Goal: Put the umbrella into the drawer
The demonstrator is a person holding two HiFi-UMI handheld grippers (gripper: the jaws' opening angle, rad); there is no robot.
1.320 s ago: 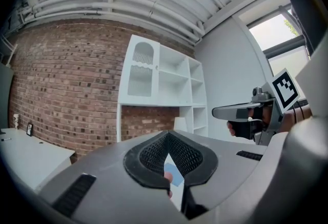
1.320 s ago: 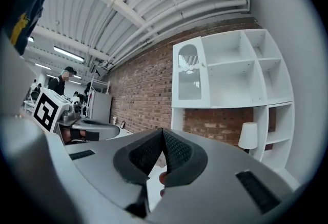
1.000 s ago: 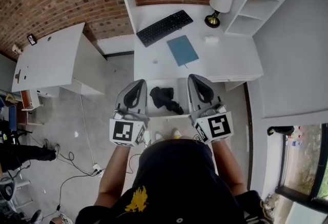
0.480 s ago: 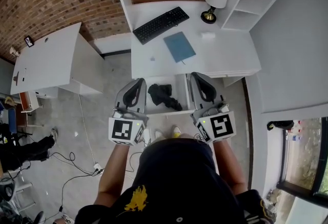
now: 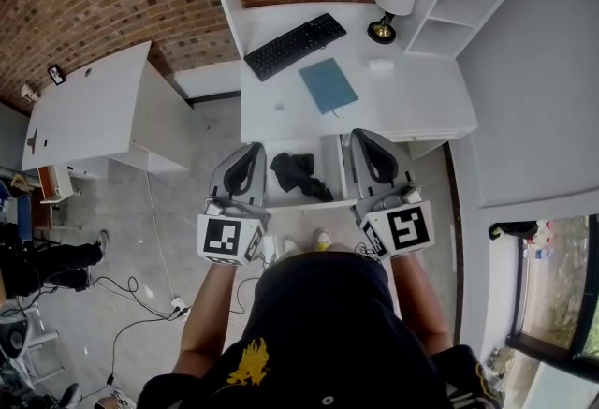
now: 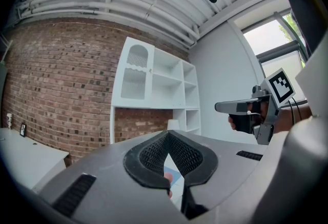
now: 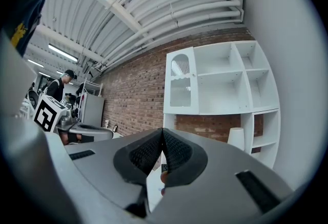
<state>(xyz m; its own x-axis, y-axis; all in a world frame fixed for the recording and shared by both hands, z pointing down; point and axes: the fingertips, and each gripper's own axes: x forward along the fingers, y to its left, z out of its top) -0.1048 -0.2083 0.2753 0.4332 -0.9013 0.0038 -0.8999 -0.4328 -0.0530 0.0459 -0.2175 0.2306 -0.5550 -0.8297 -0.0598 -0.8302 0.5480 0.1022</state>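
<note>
Umbrella (image 5: pixel 299 175) lies in open drawer (image 5: pixel 309 208) under white desk (image 5: pixel 412 98); left tongs (image 5: pixel 255 150), right tongs (image 5: pixel 360 134) both closed, empty.

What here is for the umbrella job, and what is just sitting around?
For the job:
- umbrella, lying in the open drawer
- left claw and right claw, both shut, holding nothing

Just lying about, on the desk:
- keyboard
- notebook
- lamp

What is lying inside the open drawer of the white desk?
A black umbrella lies in the drawer, with nothing else visible beside it. The desk top covers the drawer's rear part, so anything there cannot be seen.
</note>
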